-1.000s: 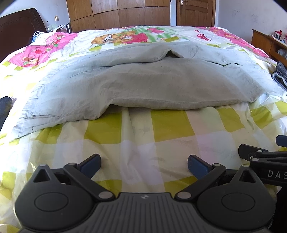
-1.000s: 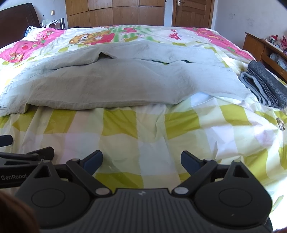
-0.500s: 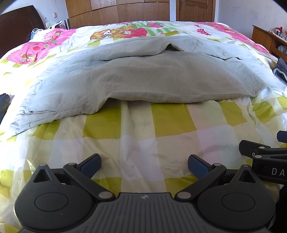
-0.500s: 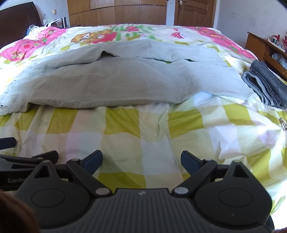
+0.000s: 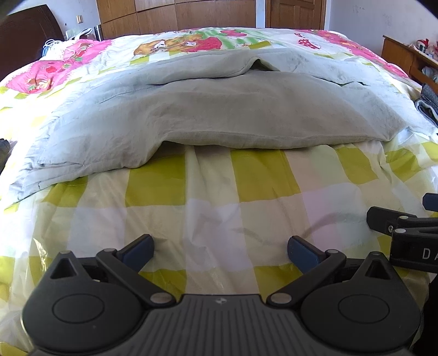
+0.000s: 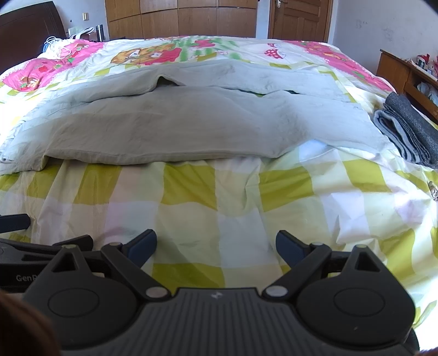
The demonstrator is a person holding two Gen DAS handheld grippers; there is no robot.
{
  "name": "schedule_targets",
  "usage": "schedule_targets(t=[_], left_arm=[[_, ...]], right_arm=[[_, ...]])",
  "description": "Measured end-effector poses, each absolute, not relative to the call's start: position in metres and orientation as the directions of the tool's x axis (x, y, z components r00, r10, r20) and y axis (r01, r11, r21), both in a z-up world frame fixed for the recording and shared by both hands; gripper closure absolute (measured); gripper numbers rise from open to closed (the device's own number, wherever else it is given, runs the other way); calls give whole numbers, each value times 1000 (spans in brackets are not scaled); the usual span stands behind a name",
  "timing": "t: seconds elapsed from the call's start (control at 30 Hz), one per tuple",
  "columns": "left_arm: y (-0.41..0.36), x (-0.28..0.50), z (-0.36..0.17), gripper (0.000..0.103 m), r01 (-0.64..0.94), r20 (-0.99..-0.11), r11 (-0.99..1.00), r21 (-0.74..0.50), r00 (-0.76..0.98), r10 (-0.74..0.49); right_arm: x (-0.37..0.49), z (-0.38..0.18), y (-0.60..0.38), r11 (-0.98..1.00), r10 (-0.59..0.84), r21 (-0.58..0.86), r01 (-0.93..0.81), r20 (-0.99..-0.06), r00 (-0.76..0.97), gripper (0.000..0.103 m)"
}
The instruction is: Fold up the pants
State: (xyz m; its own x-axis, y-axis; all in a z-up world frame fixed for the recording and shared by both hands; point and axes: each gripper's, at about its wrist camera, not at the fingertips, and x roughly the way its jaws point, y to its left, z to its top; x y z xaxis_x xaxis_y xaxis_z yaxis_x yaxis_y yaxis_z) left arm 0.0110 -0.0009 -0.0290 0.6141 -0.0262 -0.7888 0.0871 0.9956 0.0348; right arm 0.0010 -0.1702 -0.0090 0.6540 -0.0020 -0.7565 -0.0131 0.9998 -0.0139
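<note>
Left wrist view: the left gripper [image 5: 220,250] hangs with fingers apart, empty; grey pants [image 5: 219,117] span mid-frame on the checked bedspread [image 5: 208,197]. Pinching bedspread along with the hem looks possible.

Right wrist view: the right gripper [image 6: 216,245] gapes empty; folded dark clothes [image 6: 408,128] at right edge crowd the pants.

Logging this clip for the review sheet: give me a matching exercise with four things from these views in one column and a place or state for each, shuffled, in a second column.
Things:
1. pale grey-green cotton pants
2. folded dark grey knit garment
3. left tongs
4. brown wooden door

Places or states:
A. open, holding nothing, over the yellow-checked bedsheet
B. at the far wall, shut
C. spread sideways across the middle of the bed
D. at the bed's right edge

Pairs: 1-C, 2-D, 3-A, 4-B
</note>
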Motion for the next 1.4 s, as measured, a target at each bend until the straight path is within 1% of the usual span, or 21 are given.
schedule_targets(t=[0.17, 1.2, 1.4], left_arm=[[1, 14, -29, 0, 83, -794, 996, 18, 607, -36], [0, 17, -23, 0, 81, -807, 996, 25, 590, -28], [19, 15, 2, 0, 75, -752, 997, 33, 658, -25]], right_arm=[[1, -9, -170, 1000, -1, -15, -16, -757, 654, 9], [1, -10, -169, 1000, 2, -17, -23, -757, 654, 9], [2, 10, -158, 996, 35, -36, -87, -717, 696, 10]])
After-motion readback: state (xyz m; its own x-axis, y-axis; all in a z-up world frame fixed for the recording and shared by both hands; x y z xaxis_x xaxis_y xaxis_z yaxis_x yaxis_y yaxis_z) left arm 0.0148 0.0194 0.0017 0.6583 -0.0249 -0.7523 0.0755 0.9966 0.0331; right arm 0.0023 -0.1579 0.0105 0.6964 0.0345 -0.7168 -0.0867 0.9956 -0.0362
